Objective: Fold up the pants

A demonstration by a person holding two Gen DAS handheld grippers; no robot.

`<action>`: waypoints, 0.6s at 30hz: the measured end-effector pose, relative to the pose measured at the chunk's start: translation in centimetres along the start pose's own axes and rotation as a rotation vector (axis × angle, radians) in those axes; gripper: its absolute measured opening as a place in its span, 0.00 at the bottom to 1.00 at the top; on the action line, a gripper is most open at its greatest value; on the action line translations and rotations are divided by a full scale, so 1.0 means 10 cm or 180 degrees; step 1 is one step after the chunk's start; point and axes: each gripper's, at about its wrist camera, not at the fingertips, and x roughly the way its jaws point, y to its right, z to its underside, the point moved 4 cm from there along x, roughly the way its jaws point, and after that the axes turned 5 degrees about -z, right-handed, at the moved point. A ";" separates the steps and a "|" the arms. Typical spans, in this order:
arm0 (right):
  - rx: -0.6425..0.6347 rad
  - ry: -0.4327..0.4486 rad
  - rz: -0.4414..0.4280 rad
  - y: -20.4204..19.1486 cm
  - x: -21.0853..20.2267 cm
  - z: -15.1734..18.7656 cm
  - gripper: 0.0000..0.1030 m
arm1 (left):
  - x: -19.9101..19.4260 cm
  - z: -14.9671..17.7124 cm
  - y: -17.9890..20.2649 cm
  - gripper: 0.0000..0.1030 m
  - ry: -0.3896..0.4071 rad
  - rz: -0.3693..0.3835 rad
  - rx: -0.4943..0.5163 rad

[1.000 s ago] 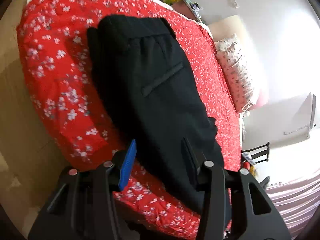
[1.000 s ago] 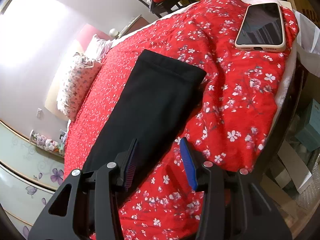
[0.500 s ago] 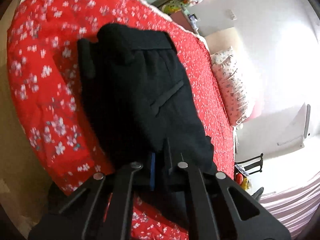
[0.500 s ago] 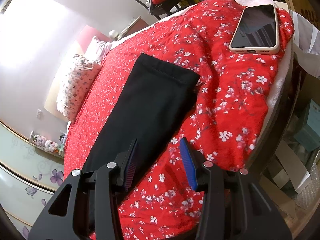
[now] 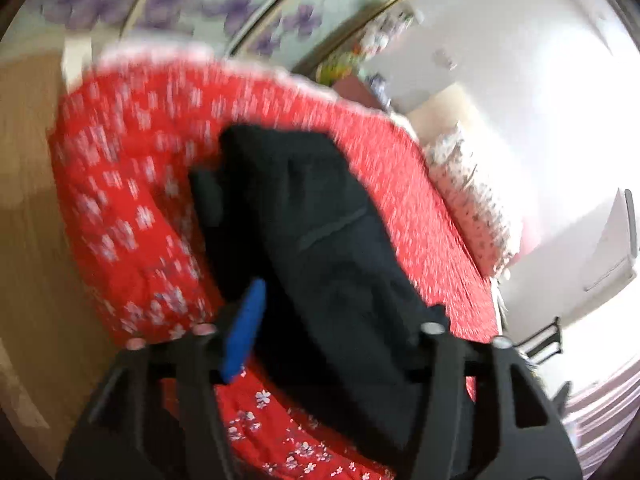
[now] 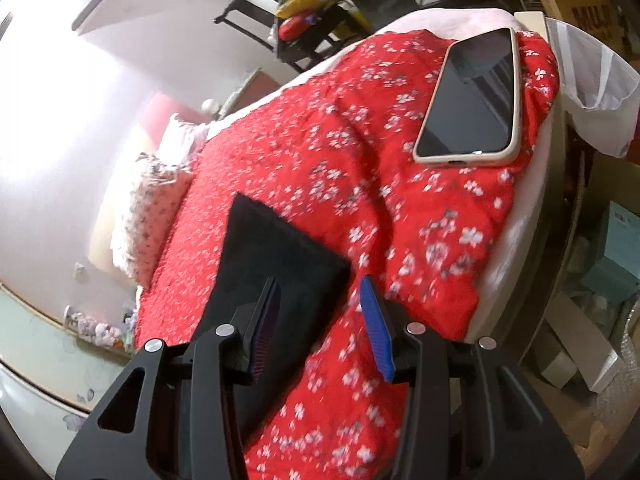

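red floral bedspread (image 6: 352, 168) under limp black pants (image 5: 320, 240), hem end (image 6: 280, 248) flat, both grippers' jaws spread wide

a bed (image 6: 516, 248) covered by a red bedspread (image 6: 328, 160) printed with small white blossoms. black pants (image 5: 328, 248) lie lengthwise on the bedspread, waistband toward one end, hem (image 6: 280, 236) toward the other. a smartphone (image 6: 472, 100) in a pale case rests screen-up near the far corner. a floral pillow (image 6: 148, 208) sits along the wall side.
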 end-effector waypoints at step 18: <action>-0.0009 -0.0176 0.0250 -0.07 0.26 0.03 0.42 | 0.17 1.09 1.10 0.80 -0.0559 0.0780 0.1082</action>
